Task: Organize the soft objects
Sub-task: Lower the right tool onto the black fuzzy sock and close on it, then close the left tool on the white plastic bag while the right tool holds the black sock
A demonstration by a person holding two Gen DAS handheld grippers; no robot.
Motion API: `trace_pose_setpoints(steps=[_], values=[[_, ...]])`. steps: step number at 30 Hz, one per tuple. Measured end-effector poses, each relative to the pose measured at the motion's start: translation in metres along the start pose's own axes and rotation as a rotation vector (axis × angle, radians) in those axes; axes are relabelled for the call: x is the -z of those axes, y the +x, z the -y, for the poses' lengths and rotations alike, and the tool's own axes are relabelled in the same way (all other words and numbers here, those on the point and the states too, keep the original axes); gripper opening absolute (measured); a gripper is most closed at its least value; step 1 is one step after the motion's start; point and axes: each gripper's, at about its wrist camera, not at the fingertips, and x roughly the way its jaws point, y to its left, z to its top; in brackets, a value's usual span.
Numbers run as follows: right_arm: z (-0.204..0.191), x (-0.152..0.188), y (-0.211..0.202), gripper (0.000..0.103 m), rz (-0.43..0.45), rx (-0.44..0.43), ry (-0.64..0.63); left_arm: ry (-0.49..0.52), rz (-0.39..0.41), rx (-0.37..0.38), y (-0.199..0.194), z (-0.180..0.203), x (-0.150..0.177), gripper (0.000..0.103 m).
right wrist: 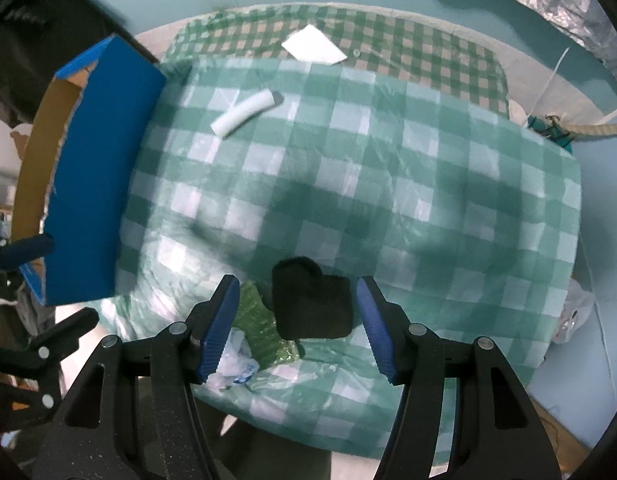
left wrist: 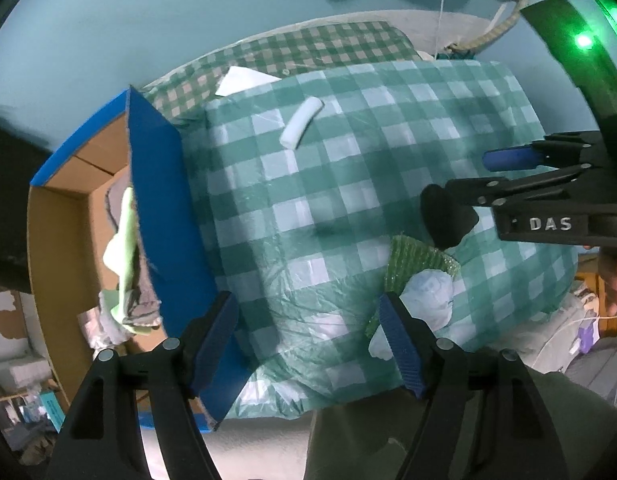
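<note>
Right now my right claw [right wrist: 296, 328] hangs released over the black sock [right wrist: 312, 304] on the checked desk [right wrist: 428, 200]. My left claw [left wrist: 308, 344] is released too, with the blue box [left wrist: 164, 208] at its left.

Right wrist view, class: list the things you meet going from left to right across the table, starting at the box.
Blue cardboard box → white foam tube → green sparkly cloth → black cloth, which lies between the open right gripper fingers.

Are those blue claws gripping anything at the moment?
No, nothing is held. The right gripper is open, with the black cloth lying between its fingers, not pinched. The left gripper is open too, over the checked cover.
</note>
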Motion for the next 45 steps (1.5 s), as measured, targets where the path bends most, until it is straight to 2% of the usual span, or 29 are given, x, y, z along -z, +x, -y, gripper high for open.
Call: trace_pose_setpoints(steps=[13,22,23,25,27,31,36,45], values=[[-0.001,0.002,0.045,0.06,-0.054,0.034,-0.024,0.04,-0.041,-0.012,0.04,0.013,0.005,0.075],[0.003,0.007,0.07,0.06,-0.082,0.061,-0.01,0.033,-0.047,0.032,0.051,0.012,0.007,0.076],[0.004,0.008,0.07,0.059,-0.071,0.064,-0.012,0.035,-0.045,0.04,0.051,0.012,0.007,0.078],[0.003,0.01,0.069,0.047,-0.054,0.074,-0.024,0.04,-0.04,0.051,0.051,0.012,0.008,0.08],[0.003,0.011,0.067,0.042,-0.045,0.066,-0.018,0.047,-0.033,0.064,0.049,0.013,0.009,0.08],[0.007,0.016,0.061,0.038,-0.031,0.062,0.018,0.057,-0.024,0.112,0.045,0.015,0.013,0.08],[0.018,0.029,0.052,0.037,-0.023,0.047,0.084,0.131,0.005,0.135,0.036,0.028,0.018,0.081],[0.036,0.045,0.04,0.037,0.015,0.045,0.171,0.296,0.003,0.167,0.039,0.064,0.025,0.083]])
